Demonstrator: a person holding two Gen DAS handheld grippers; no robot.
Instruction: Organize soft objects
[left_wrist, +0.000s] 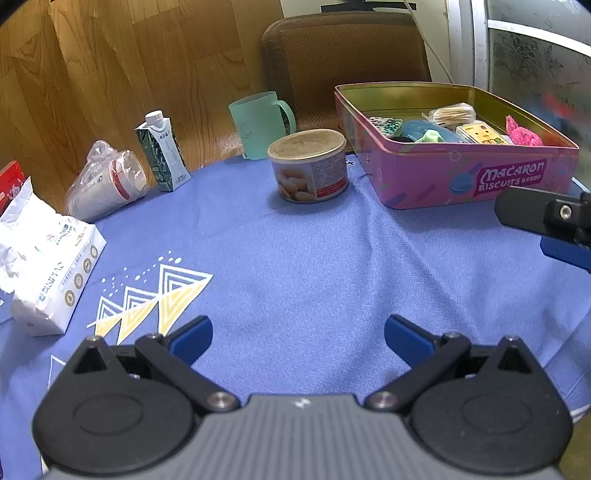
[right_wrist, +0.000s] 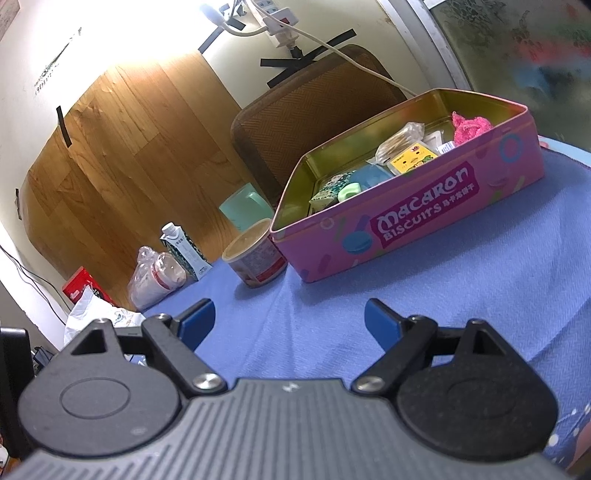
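Tissue pack (left_wrist: 51, 273) lay at the far left of the blue tablecloth (left_wrist: 314, 266), torn open, with a red box (left_wrist: 11, 181) behind it. Next came a bagged stack of paper cups (left_wrist: 107, 181) on its side, an upright milk carton (left_wrist: 162, 151), a pale green mug (left_wrist: 258, 125) and a lidded round tin (left_wrist: 310, 166), all ranged along the rear edge, probably to keep the middle of the cloth free for handling. At right stood the open pink Macaron Biscuits tin (left_wrist: 480, 181), serving evidently as the collecting box: inside it lay the soft objects, among them a patterned pouch (left_wrist: 386, 123), a blue item (left_wrist: 424, 131), a light green piece (left_wrist: 430, 136), a bagged pale bundle (left_wrist: 452, 114), a yellow packet (left_wrist: 480, 134) and a pink fluffy piece (left_wrist: 522, 131). The left gripper (left_wrist: 298, 332) hovered over bare cloth, jaws spread wide and holding nothing. The right gripper (right_wrist: 289, 317) was likewise spread and unloaded, pointed toward the tin. With no loose soft piece visible on the cloth, the sorting appeared largely complete.
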